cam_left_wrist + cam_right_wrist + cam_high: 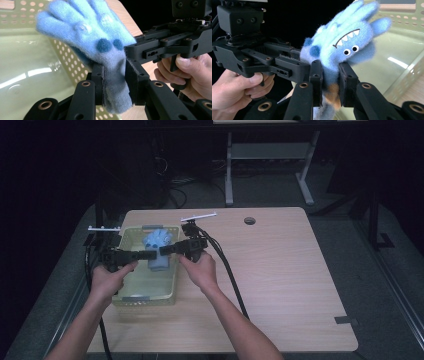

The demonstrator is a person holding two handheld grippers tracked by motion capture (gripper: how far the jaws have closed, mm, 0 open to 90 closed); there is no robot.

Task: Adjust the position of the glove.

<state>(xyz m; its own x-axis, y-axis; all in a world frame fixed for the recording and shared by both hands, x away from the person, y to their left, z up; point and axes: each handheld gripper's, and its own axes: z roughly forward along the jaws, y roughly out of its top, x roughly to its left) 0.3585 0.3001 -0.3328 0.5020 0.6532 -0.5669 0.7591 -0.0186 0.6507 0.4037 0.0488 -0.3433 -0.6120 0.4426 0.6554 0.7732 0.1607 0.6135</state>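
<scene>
A fuzzy blue glove [159,241] with a monster face, googly eyes and white teeth hangs over a pale yellow-green perforated basket [145,297]. Both grippers hold it from opposite sides. My left gripper [149,255] is shut on the glove's cuff; in the left gripper view the glove [87,27] rises from between the jaws [113,75]. My right gripper [163,250] is shut on the same lower part, and the right gripper view has the glove [347,37] above its jaws [329,75]. Each gripper view also shows the other gripper [165,47] [269,62] close by, in a hand.
The basket wall [25,62] [402,57] lies behind and below the glove. The wooden table [280,270] stretches bare to the right, with a cable hole [249,220] and a tape strip [346,320]. A black cable [230,275] trails from the right gripper. A table frame [270,165] stands behind.
</scene>
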